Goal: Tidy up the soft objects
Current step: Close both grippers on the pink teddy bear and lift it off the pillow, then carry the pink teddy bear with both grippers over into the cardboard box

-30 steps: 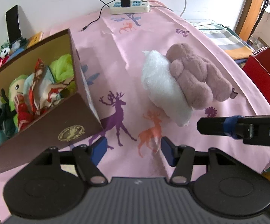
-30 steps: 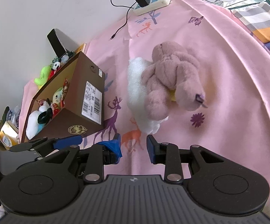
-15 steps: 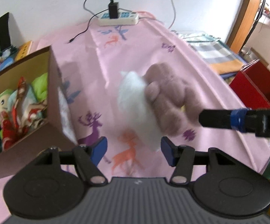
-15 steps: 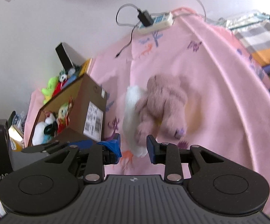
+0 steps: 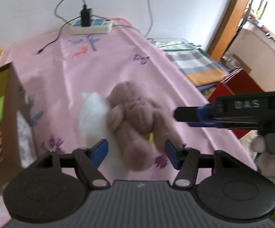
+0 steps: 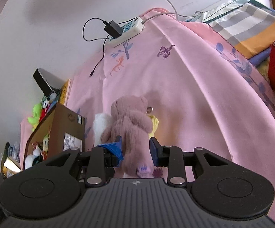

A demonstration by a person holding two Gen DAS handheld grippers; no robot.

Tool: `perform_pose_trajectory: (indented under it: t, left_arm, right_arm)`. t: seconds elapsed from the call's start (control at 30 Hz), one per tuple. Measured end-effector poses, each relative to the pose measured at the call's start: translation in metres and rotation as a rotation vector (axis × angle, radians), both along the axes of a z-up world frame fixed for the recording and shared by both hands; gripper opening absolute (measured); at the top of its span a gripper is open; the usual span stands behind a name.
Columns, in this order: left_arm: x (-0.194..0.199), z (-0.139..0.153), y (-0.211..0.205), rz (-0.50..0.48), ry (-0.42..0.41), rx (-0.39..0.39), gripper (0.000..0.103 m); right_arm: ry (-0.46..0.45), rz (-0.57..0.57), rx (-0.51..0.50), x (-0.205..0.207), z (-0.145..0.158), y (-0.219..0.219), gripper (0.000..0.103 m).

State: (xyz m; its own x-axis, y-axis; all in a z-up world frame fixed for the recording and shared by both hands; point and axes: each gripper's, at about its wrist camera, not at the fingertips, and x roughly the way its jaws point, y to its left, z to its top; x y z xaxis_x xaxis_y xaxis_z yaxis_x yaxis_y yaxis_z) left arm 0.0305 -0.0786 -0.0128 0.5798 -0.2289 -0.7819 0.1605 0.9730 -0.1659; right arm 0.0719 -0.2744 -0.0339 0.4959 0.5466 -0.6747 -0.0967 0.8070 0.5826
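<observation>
The only writing that can be read is "DAS", in raised letters on the black body of the right gripper (image 5: 177, 112), seen from the left wrist camera. The white label on the side of the brown box (image 6: 69, 131) carries small print, but it is too small to read.

The brown teddy bear (image 6: 131, 125) lies on the pink tablecloth (image 6: 185, 98), just right of the brown box, and leans against a white plush (image 6: 99, 125) that is between the bear and the box. A small yellow thing (image 6: 153, 123) shows under the bear's right side.

The left gripper (image 5: 136, 153) is wide open and holds nothing; the lower part of the bear is between its blue pads, not touching them. The right gripper (image 6: 135, 148) is also open, with the bear's leg between its fingers; whether the pads touch the fur I cannot tell.

The right wrist view shows inside the box, where small toys (image 6: 36, 152) lie, and a green plush (image 6: 35, 114) behind the box. The left wrist view is blurred, but only it shows a red box (image 5: 238, 87) far right of the bear. Both show the white power strip (image 5: 90, 26) at the far edge of the cloth.
</observation>
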Motion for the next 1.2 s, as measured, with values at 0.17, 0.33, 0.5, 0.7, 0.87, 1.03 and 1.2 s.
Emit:
perform_pose_trajectory:
  t: [0.17, 0.33, 0.5, 0.7, 0.87, 1.03, 1.2]
  left_arm:
    - [0.017, -0.002, -0.004, -0.029, -0.024, -0.012, 0.062]
    - [0.036, -0.011, -0.004, -0.036, -0.004, -0.005, 0.063]
    - [0.045, -0.013, -0.004, -0.056, -0.032, 0.005, 0.068]
    - [0.056, -0.021, -0.004, -0.075, -0.018, 0.013, 0.082]
    - [0.060, -0.025, -0.007, -0.084, -0.022, 0.013, 0.082]
    - [0.056, -0.023, -0.006, -0.088, -0.041, -0.003, 0.073]
    - [0.045, -0.017, -0.009, -0.125, -0.071, -0.022, 0.054]
  right_arm:
    - [0.008, 0.008, 0.014, 0.024, -0.007, 0.001, 0.015]
    - [0.008, 0.043, 0.011, 0.043, -0.013, 0.007, 0.015]
    - [0.018, 0.076, 0.014, 0.059, -0.022, 0.013, 0.019]
    - [0.031, 0.101, 0.017, 0.073, -0.034, 0.019, 0.020]
    - [0.047, 0.114, 0.042, 0.078, -0.037, 0.024, 0.020]
    - [0.000, 0.164, 0.019, 0.070, -0.031, 0.027, 0.020]
    - [0.003, 0.201, 0.075, 0.059, -0.027, 0.023, 0.017]
